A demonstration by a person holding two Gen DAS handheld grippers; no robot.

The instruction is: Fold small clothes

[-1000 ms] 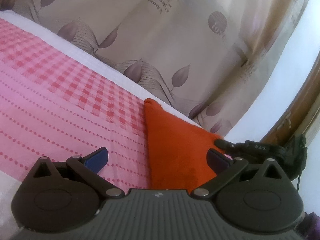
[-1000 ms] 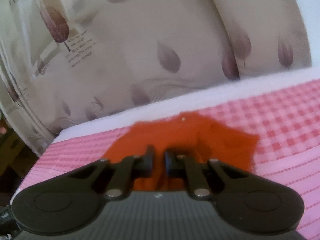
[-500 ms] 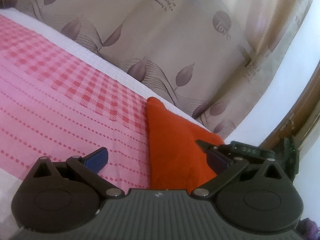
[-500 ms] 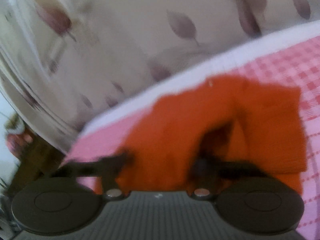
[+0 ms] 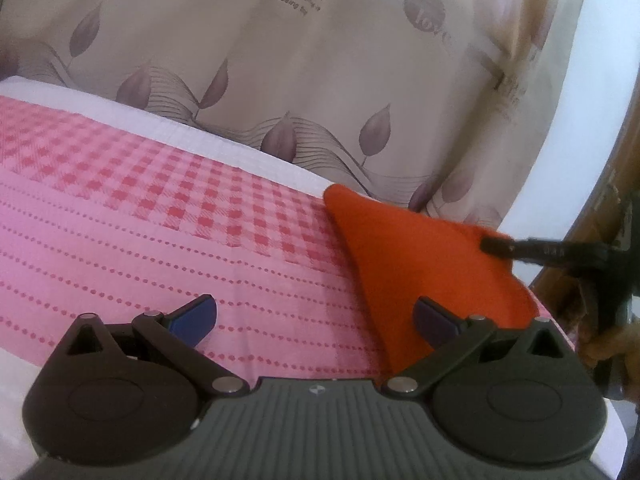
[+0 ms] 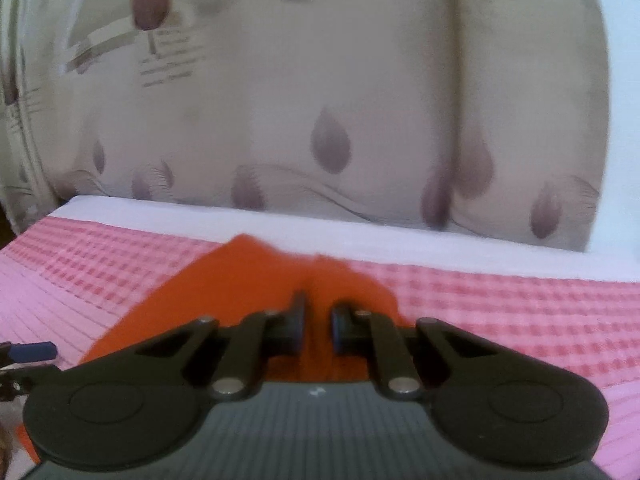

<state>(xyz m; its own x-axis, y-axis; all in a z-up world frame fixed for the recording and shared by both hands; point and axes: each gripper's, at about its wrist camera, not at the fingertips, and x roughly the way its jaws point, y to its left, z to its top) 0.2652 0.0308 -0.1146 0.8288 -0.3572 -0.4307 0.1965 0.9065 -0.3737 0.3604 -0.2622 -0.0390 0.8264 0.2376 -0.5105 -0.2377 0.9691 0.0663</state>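
Note:
An orange cloth (image 5: 416,264) lies on the pink checked bedspread (image 5: 160,216) near the far right of the bed. My left gripper (image 5: 316,316) is open and empty, its right finger (image 5: 436,320) over the cloth's near edge. My right gripper (image 6: 316,328) is shut on the orange cloth (image 6: 240,292); cloth runs between its nearly closed fingers. In the left wrist view the right gripper (image 5: 500,246) pinches the cloth's right corner.
A beige curtain with leaf prints (image 5: 320,80) hangs right behind the bed's white far edge (image 5: 240,152). A brown wooden frame (image 5: 600,200) stands at the right. The left gripper's blue fingertip (image 6: 32,352) shows at the right wrist view's left edge.
My right gripper opened, then shut again on the orange cloth, and the cloth now lies flatter. My left gripper swung slightly, staying open beside the cloth.

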